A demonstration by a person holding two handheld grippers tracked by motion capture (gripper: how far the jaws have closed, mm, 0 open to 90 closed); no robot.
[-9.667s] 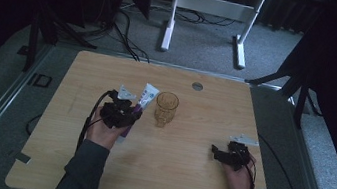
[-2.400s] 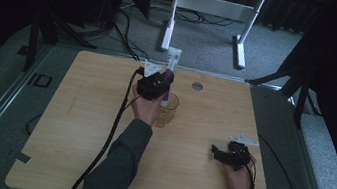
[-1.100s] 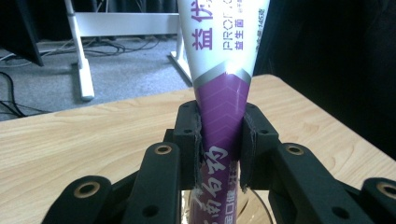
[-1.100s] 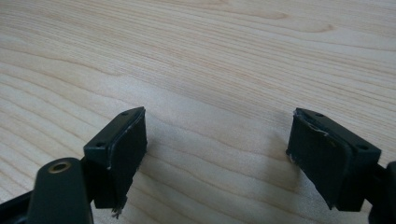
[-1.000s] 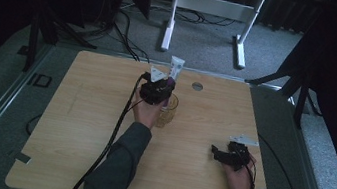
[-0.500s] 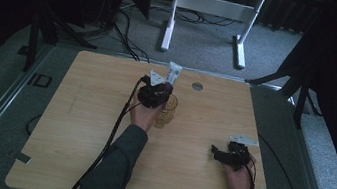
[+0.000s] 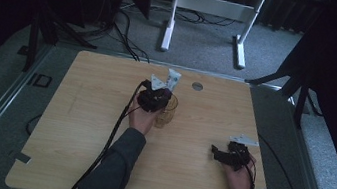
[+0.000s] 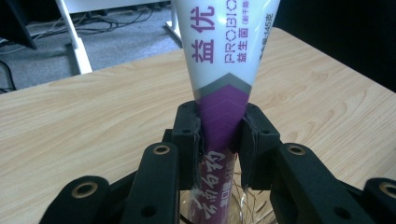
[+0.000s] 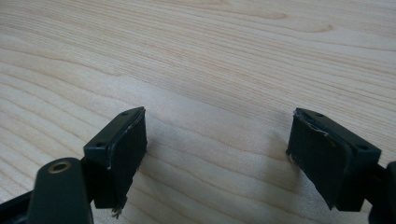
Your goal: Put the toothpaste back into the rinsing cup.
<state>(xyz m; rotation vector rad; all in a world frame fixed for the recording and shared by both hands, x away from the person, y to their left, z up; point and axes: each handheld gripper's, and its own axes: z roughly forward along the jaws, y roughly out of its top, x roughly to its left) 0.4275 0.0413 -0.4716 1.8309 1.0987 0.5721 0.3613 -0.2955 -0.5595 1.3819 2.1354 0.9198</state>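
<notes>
A white and purple toothpaste tube [image 8: 224,70] stands upright with its lower end inside a clear amber glass cup [image 7: 167,109] at the table's middle back. My left gripper [image 8: 219,135] is shut on the tube's purple band, just above the cup's rim [image 8: 243,205]. In the high view the left gripper [image 7: 154,97] sits over the cup and the tube's flat end [image 7: 173,78] sticks up behind it. My right gripper [image 9: 217,149] stands open over bare wood with nothing between its jaws. It rests low at the table's right front [image 7: 228,155].
The wooden table [image 7: 76,126] has a round grommet [image 7: 197,85] near its back edge. A black cable [image 7: 113,131] trails from the left gripper along the forearm. White desk legs [image 7: 169,24] stand on the grey floor beyond the table.
The left gripper carried the tube from the table's left-middle over to the cup and lowered its end into it. The right gripper has stayed put.
</notes>
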